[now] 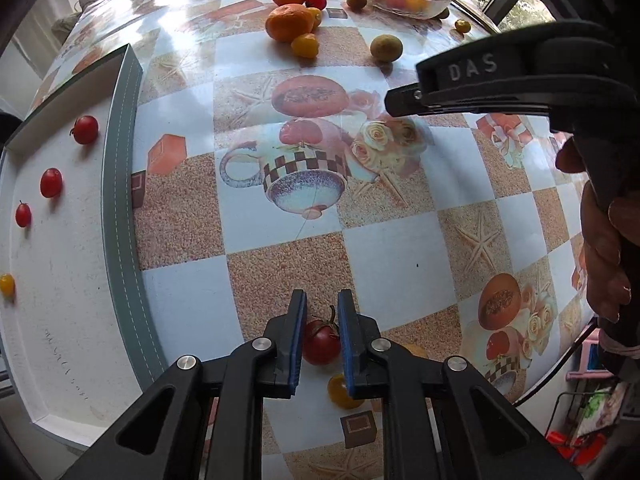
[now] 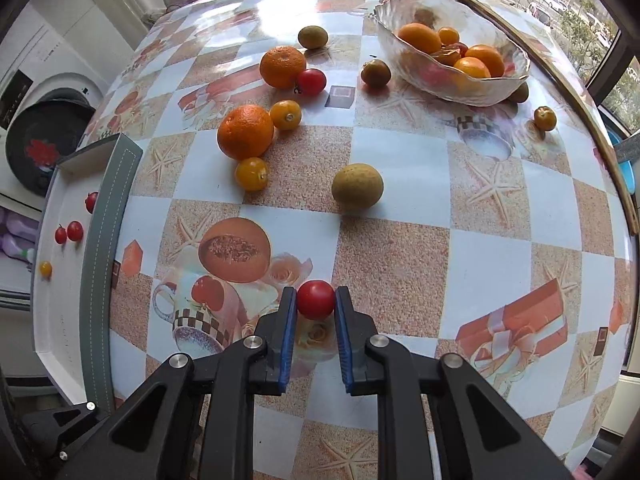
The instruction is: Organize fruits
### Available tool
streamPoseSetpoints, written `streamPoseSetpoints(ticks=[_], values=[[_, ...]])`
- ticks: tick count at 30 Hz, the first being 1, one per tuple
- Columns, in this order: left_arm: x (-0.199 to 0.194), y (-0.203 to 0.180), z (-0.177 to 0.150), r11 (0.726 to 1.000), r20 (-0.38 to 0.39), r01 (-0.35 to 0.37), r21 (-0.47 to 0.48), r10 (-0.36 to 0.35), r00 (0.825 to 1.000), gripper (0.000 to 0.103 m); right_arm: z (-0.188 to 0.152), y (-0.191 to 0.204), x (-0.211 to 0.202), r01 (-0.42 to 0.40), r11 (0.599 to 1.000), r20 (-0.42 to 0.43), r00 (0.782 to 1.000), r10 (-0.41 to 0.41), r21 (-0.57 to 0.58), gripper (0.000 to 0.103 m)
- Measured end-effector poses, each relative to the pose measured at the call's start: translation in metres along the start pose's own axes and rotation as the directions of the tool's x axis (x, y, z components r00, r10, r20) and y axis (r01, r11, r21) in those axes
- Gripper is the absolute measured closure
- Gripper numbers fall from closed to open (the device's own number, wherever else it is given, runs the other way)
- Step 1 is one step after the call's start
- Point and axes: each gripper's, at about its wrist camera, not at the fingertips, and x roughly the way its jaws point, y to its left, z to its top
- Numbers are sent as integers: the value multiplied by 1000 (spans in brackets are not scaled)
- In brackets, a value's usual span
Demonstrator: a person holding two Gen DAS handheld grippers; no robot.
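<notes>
My left gripper is shut on a dark red cherry tomato with a stem, just above the table beside the white tray. The tray holds three red cherry tomatoes and a yellow one. My right gripper is shut on a red cherry tomato, held over the table's middle; it also shows in the left wrist view. Loose fruit lies farther back: two oranges, yellow tomatoes, a red tomato and a green-brown fruit.
A glass bowl with oranges and small fruit stands at the back right. Small fruits lie near it. A yellow tomato lies under the left gripper. The tray's grey rim stands raised at the table's left edge.
</notes>
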Motion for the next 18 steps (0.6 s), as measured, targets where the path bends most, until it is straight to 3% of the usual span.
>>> streamPoseSetpoints(ticks=[10,18], values=[[-8,21,3,997,8,33,-74,-32,999,86,-10,-6,-13,-31,998,4,1000,31,55,83],[-24,41,3,995,39,61,-80,-58,998,86,-13,-6,-18,-38,997,1,999,38,61,83]])
